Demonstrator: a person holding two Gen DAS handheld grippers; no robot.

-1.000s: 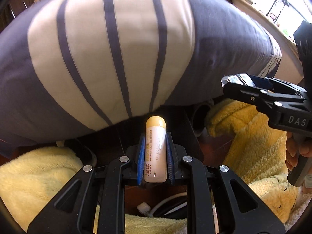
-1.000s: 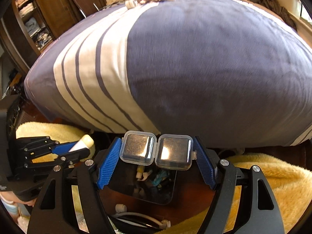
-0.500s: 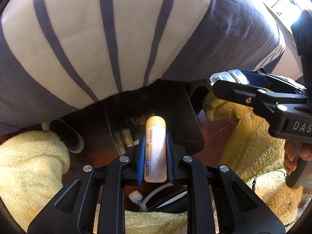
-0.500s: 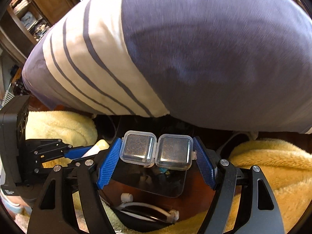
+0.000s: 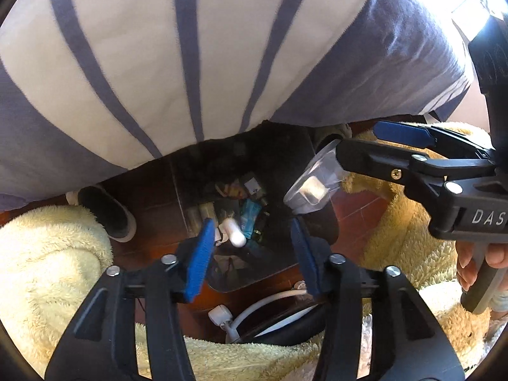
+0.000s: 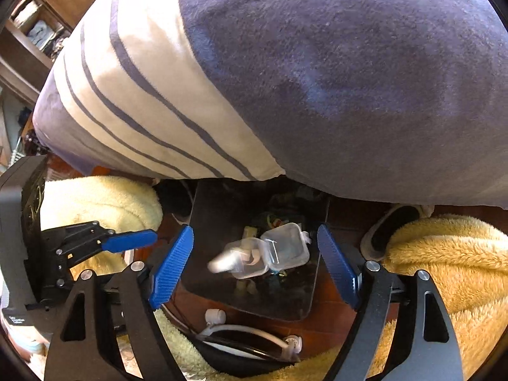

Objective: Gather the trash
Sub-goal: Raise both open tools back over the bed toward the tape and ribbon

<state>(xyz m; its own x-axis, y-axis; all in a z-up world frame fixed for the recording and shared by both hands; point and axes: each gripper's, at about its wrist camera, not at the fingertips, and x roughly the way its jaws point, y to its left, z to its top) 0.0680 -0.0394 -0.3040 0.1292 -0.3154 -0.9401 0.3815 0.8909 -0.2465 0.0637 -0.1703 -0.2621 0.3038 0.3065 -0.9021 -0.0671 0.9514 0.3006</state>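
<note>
Jaws apart above bin (image 6: 222,289), bedside.

- The left gripper (image 5: 252,250) is no longer clamped on the white tube (image 5: 233,233); its jaws have just been opening, and the tube is seen blurred below them, over the dark bin (image 5: 317,222).
- The right gripper (image 6: 255,266) has likewise been opened further, and the clear double case (image 6: 270,254), gripped between the blue pads half a second ago, is now seen loose beneath them above the bin.
- Both grippers are brought lower and tilted further down, so the striped bedding (image 5: 190,63) is shown closer overhead than before.
</note>
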